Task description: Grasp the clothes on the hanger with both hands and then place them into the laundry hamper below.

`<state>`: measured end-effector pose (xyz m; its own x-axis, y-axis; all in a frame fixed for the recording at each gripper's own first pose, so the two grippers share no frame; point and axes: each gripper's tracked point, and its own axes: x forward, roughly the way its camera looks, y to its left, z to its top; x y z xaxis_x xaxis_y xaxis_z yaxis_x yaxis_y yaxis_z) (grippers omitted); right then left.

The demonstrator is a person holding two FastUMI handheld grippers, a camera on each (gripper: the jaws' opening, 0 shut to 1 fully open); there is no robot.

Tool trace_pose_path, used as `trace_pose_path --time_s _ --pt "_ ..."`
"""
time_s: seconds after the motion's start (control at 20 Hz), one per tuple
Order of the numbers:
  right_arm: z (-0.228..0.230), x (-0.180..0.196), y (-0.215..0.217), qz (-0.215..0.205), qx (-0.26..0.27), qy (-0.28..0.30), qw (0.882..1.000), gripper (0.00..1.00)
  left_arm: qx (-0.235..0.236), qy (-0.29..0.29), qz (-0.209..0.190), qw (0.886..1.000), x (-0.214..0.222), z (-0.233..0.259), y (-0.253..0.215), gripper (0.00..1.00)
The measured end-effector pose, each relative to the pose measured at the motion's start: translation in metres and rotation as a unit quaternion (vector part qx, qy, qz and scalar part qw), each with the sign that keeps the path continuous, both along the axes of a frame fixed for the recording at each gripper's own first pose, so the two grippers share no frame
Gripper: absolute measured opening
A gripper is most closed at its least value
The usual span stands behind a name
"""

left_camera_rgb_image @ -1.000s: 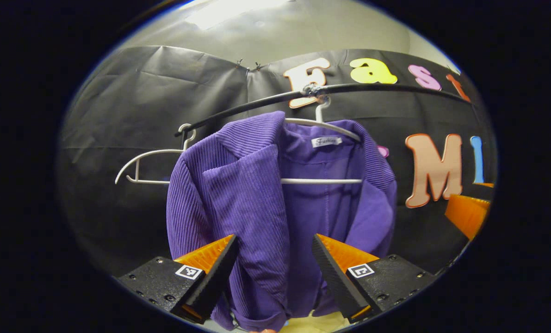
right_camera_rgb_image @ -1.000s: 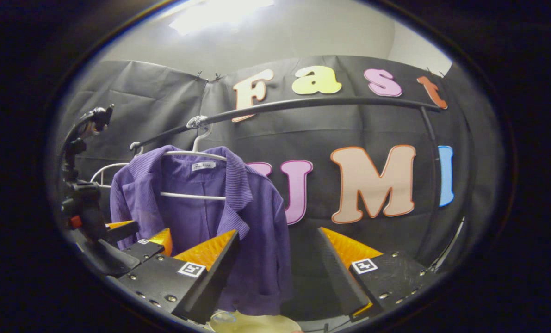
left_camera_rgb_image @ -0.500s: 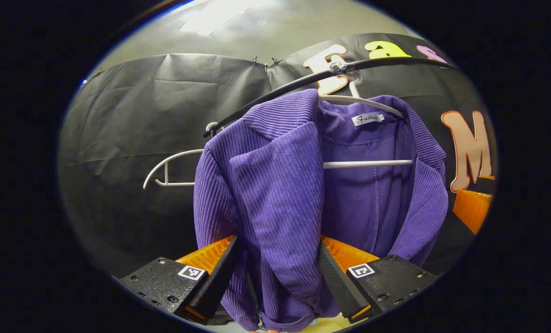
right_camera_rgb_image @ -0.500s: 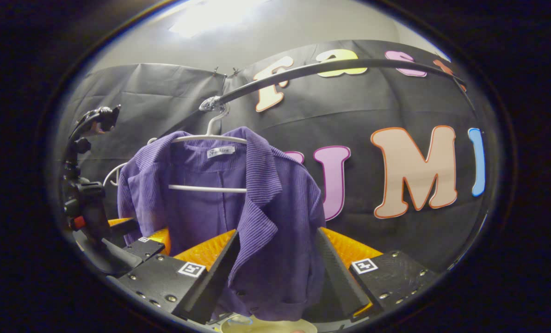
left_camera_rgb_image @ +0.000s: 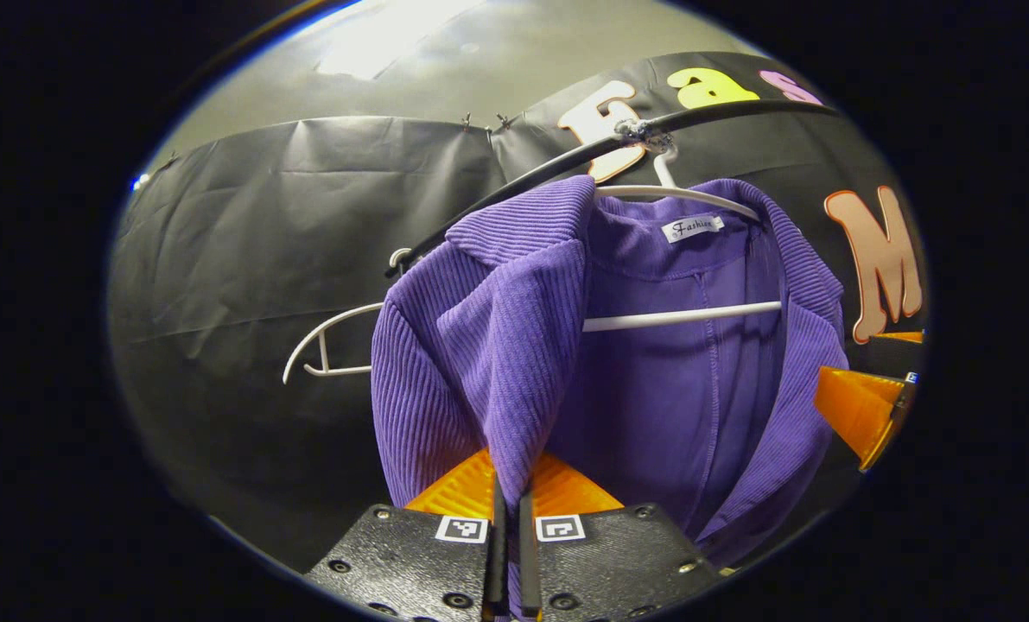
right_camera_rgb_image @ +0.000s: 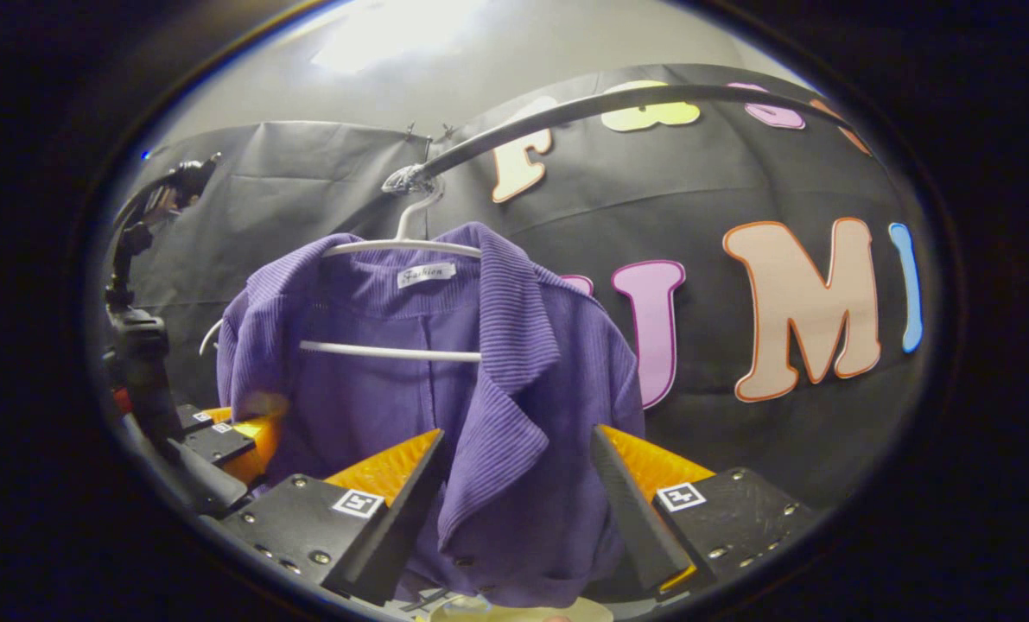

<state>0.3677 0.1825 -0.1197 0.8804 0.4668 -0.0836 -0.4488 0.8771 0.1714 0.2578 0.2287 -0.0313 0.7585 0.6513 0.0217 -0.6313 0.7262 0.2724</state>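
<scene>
jacket (left_camera_rgb_image: 514,363) on hanger (left_camera_rgb_image: 678,315); left gripper (left_camera_rgb_image: 509,505) pinches its lapel, right gripper (right_camera_rgb_image: 514,484) gapes around the other.

A purple ribbed jacket (left_camera_rgb_image: 514,345) is hanging open on a white hanger (left_camera_rgb_image: 687,313), which is hooking over a black rail (left_camera_rgb_image: 557,164). Its collar is folding outward.

Recording booth: black cloth wall (left_camera_rgb_image: 263,225), clothes rail (right_camera_rgb_image: 566,108).
</scene>
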Motion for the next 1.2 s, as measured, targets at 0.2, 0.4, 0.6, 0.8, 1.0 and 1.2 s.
trace_pose_path --time_s 0.2,0.4,0.6,0.8,1.0,1.2 --pt "-0.002 0.017 0.012 -0.016 -0.007 0.0 1.0 0.99 -0.017 0.005 -0.014 1.0 -0.009 0.014 -0.014 0.04" --pt "-0.001 0.042 0.018 -0.051 -0.024 -0.008 0.998 0.99 -0.032 0.002 -0.03 0.999 -0.021 0.035 -0.027 0.04" --pt "-0.007 0.054 0.017 -0.073 -0.043 -0.013 0.996 0.94 -0.052 -0.009 -0.063 0.997 -0.024 0.06 -0.039 0.02" --pt "-0.014 0.067 0.007 -0.094 -0.055 -0.011 0.994 0.99 -0.073 -0.007 -0.073 0.995 -0.032 0.07 -0.04 0.04" --pt "-0.018 0.075 -0.014 -0.122 -0.073 -0.006 0.99 0.89 -0.073 -0.009 -0.084 0.994 -0.044 0.085 -0.039 0.04" --pt "-0.015 0.081 -0.029 -0.143 -0.081 0.004 0.986 0.54 -0.059 -0.017 -0.076 0.995 -0.061 0.109 -0.025 0.07"
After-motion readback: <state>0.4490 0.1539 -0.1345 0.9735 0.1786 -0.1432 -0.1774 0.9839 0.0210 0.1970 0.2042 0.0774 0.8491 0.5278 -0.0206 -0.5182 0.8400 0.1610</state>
